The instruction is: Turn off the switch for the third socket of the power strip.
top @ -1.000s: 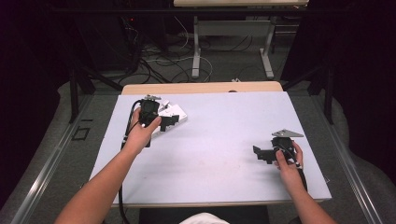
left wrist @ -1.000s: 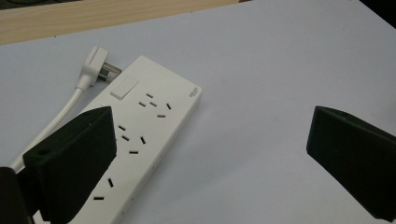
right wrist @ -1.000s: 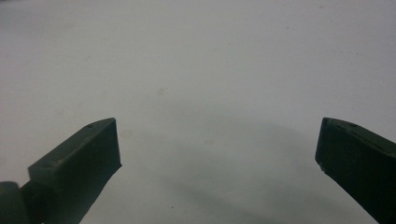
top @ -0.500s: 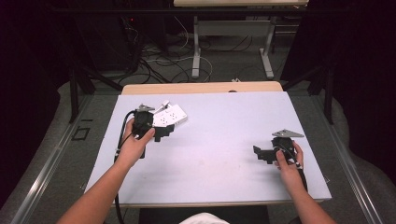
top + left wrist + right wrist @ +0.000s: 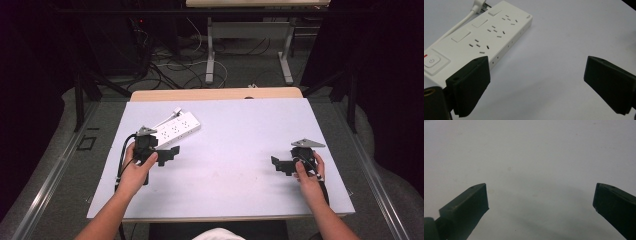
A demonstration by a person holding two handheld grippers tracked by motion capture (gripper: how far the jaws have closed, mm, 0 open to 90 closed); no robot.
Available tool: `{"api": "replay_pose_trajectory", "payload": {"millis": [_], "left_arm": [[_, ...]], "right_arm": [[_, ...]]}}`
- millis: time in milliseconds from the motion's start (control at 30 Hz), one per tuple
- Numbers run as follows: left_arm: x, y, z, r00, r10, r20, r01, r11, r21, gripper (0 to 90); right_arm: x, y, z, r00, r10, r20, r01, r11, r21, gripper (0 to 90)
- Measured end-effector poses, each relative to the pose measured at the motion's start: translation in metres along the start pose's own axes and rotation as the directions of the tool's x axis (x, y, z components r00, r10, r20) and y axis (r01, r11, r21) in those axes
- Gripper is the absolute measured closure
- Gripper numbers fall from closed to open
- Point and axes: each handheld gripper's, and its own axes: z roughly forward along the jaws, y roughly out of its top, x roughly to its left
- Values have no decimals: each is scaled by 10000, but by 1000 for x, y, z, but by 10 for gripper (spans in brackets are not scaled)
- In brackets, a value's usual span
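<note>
Two grippers worked over one white table (image 5: 230, 150). Nearest, the right gripper (image 5: 278, 165) stood wide open over bare surface, holding nothing. Its left gripper (image 5: 169, 154) (jaws just easing inward, still wide, empty) sat just beside one power strip (image 5: 480, 40). That gripper's own view revealed three socket groups, one power button (image 5: 432, 60), and farther off one plug (image 5: 477, 4).

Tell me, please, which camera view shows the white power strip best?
The left gripper view shows the power strip best: its sockets, switches, power button and plug are close and sharp, beside the open left gripper. The high view shows it small, lying on the table near that gripper, with little detail. The right gripper view looks at bare table surface.
</note>
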Motion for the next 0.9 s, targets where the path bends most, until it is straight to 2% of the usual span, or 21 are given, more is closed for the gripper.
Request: {"api": "replay_pose_trajectory", "payload": {"millis": [200,333,567,900], "left_arm": [[-1,-12,-2,10000,-72,-48,71,9999,-88,70],[-1,-21,-4,9994,-343,-73,340,9990,-281,76],[4,-34,-5,9980,-601,-183,595,9977,-335,80],[9,-49,-3,9977,-663,-151,656,9968,-452,80]], "right_arm": [[0,0,-1,10000,91,-24,-91,10000,-4,0],[0,0,-1,10000,87,-12,-87,10000,-30,0],[0,0,-2,9999,103,-1,-103,9999,-24,0],[0,0,-1,10000,51,-16,-51,10000,-19,0]]}}
